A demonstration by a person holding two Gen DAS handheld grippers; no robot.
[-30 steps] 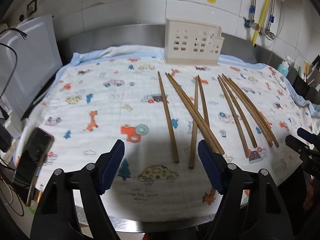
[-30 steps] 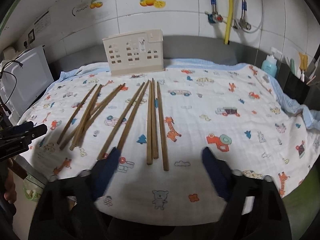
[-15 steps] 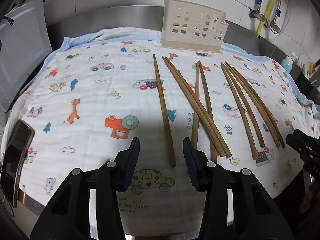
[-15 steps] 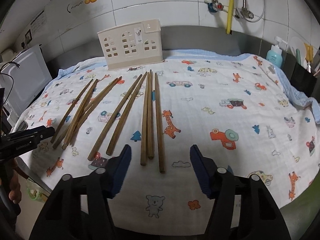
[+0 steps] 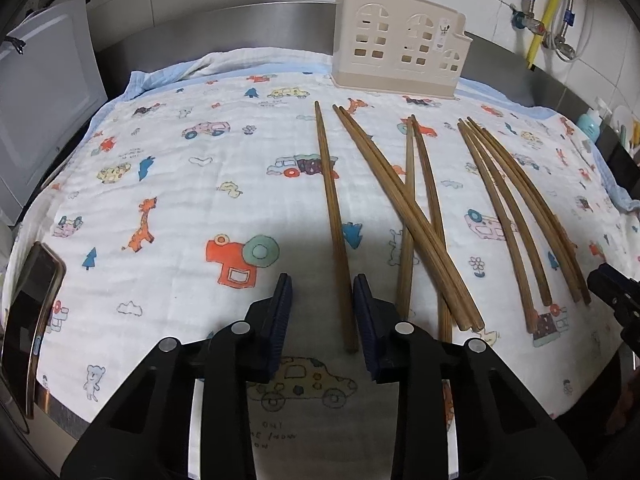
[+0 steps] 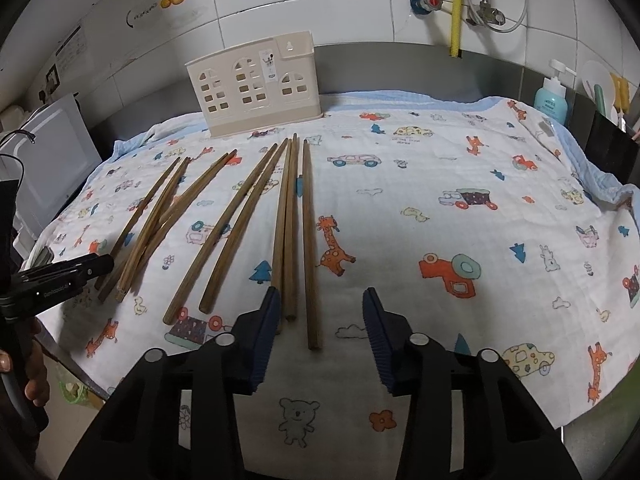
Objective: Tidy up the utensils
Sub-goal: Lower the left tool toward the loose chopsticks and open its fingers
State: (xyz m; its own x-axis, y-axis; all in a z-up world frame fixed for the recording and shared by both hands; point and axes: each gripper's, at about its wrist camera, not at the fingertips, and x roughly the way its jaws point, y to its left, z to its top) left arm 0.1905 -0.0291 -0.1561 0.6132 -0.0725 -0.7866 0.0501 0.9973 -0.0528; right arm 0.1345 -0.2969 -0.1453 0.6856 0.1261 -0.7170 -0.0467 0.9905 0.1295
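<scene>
Left gripper [image 5: 322, 286]: jaws closing, pads either side of the near end of the leftmost chopstick [image 5: 334, 224], not yet pressing it.
Right gripper [image 6: 318, 300]: jaws closing around the near end of the rightmost chopstick [image 6: 310, 240]; a gap shows on both sides.
Chopsticks: all flat on the printed cloth [image 5: 180, 184], fanned out, some crossing, tips toward the holder.
Holder [image 6: 256, 84]: cream, windowed, upright at the cloth's far edge, beyond the chopsticks.
Phone [image 5: 30, 312]: at the cloth's left edge.
</scene>
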